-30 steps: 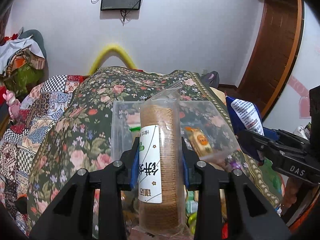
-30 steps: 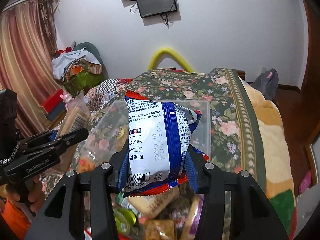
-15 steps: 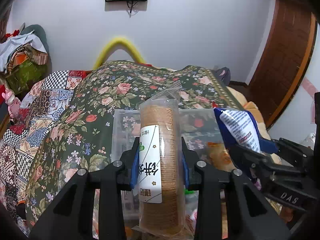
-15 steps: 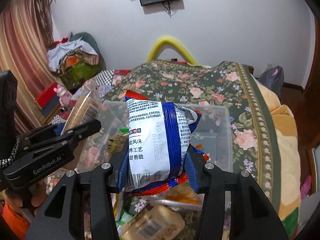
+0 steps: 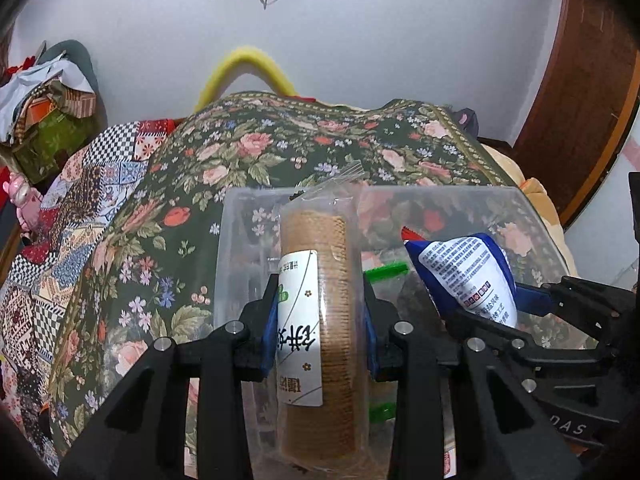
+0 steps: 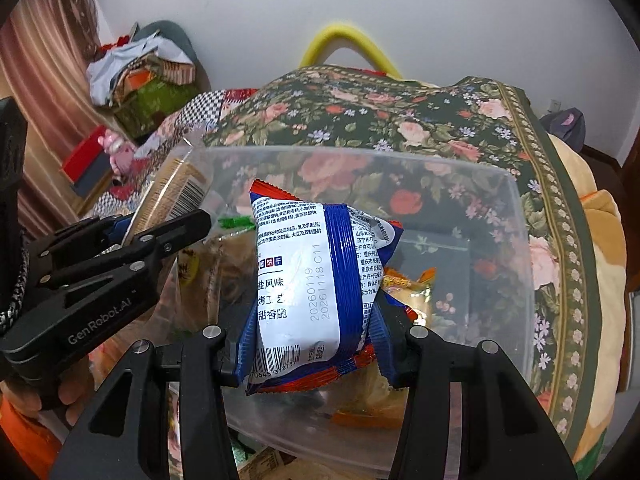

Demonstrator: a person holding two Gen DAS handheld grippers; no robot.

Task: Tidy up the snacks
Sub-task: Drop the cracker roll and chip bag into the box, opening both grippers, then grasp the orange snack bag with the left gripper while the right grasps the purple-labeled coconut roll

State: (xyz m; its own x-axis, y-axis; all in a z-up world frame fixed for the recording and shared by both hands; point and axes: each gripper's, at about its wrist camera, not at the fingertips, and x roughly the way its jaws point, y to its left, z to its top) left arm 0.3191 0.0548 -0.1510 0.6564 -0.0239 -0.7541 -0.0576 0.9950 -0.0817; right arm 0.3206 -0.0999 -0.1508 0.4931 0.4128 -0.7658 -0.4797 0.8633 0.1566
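Note:
My left gripper (image 5: 320, 312) is shut on a tall roll of brown biscuits (image 5: 320, 340) in clear wrap with a white label, held upright over the left part of a clear plastic box (image 5: 520, 200). To its right my right gripper (image 5: 484, 312) carries a blue-and-white snack bag (image 5: 468, 276). In the right wrist view my right gripper (image 6: 310, 332) is shut on that snack bag (image 6: 316, 296) above the clear plastic box (image 6: 516, 264). The left gripper (image 6: 160, 236) with the biscuit roll (image 6: 176, 192) hangs at the box's left side.
The box sits on a bed under a dark floral cover (image 5: 280, 144). Several small snack packets (image 6: 408, 284) lie inside the box. A patchwork quilt (image 5: 72, 216) and a pile of clothes (image 6: 140, 68) lie to the left. A wooden door (image 5: 580, 80) stands at right.
Both grippers have moved forward and down with their snacks, from before the box to over its opening. The box now fills the lower half of both views.

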